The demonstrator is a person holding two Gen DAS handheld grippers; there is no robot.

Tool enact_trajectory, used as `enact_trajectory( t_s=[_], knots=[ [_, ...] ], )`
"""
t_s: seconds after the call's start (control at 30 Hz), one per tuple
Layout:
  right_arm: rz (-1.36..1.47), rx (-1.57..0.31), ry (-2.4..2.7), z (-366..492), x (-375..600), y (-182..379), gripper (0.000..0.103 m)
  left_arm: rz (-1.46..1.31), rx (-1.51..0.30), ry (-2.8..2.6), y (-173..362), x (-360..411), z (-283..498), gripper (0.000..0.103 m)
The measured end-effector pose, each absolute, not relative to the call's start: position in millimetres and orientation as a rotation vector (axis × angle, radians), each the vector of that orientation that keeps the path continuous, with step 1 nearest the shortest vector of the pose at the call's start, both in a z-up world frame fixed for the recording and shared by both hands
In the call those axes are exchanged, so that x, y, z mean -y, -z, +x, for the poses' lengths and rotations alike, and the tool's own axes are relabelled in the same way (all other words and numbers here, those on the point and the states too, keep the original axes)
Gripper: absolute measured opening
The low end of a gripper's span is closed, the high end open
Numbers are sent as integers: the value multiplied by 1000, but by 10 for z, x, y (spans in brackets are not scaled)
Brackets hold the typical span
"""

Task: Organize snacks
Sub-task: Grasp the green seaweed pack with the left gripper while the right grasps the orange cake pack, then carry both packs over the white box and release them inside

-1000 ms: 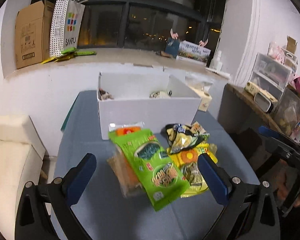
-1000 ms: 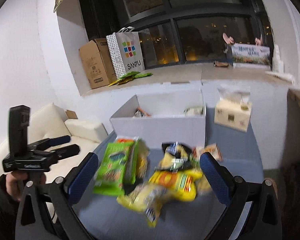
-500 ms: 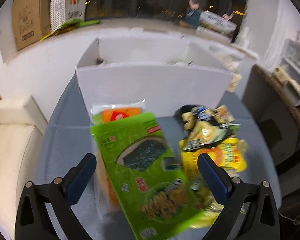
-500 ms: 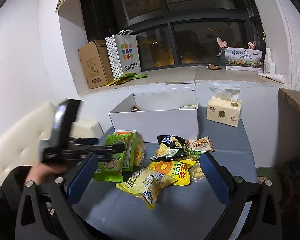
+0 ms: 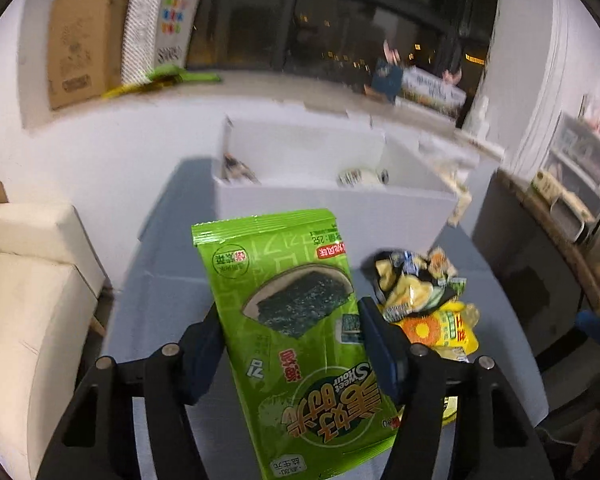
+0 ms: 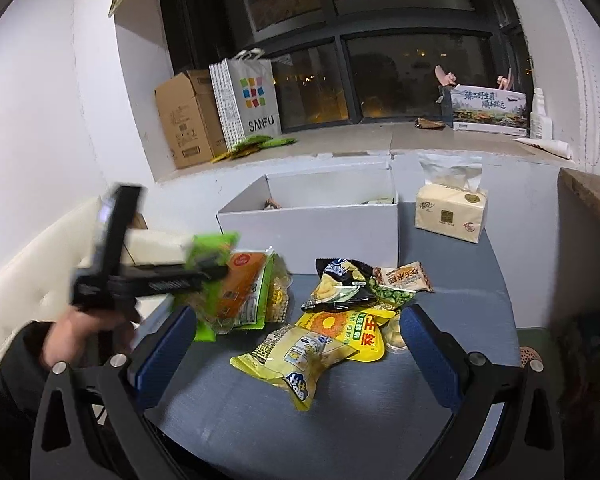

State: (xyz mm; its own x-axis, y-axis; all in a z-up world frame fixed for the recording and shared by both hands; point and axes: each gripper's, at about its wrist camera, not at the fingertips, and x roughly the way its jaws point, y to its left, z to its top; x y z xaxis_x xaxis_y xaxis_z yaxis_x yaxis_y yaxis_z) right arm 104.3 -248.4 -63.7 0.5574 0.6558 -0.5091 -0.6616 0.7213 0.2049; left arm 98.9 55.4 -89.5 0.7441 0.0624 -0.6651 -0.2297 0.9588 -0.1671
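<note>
My left gripper (image 5: pixel 292 344), wide open a second ago, is closing on the green seaweed packet (image 5: pixel 296 344) between its fingers; white box (image 5: pixel 332 212) ahead, right gripper (image 6: pixel 296 352) released.

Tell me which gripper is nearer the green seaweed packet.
Left. The left gripper has the green seaweed packet between its closing fingers; the right gripper hovers open over the yellow bags, apart from it.

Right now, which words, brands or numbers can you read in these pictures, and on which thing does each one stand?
"SANFU": white paper bag on the window ledge.
"Sweet Sour": green seaweed packet, seen upside down between the left gripper's closing jaws.
Chinese print on that packet, the yellow snack bags, the tissue pack and the cardboard box: not readable.
</note>
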Motion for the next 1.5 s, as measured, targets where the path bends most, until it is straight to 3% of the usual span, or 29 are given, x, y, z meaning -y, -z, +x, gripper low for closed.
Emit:
enact_trajectory(
  t_s=[0.37, 0.83, 0.87, 0.93, 1.03, 1.5],
  knots=[
    [-144, -781, -857, 1468, 1263, 736, 103, -244, -566, -233, 414, -1058, 146, 68],
    [-361, -977, -659, 1820, -6, 1474, 103, -282, -583, -219, 612, -1229, -74, 68],
    [-373, -977, -652, 1810, -10, 1498, 102, -283, -587, -216, 627, -1226, -68, 68],
    [-388, -980, -666, 1793, 1, 1521, 81, -285, -595, -213, 656, -1209, -44, 68],
    [-407, -957, -666, 1776, 64, 1476, 68, -281, -600, -198, 669, -1161, -17, 68],
    [-182, -806, -753, 1703, 980, 780, 64, -270, -600, -72, 540, -888, 350, 68]
  ],
)
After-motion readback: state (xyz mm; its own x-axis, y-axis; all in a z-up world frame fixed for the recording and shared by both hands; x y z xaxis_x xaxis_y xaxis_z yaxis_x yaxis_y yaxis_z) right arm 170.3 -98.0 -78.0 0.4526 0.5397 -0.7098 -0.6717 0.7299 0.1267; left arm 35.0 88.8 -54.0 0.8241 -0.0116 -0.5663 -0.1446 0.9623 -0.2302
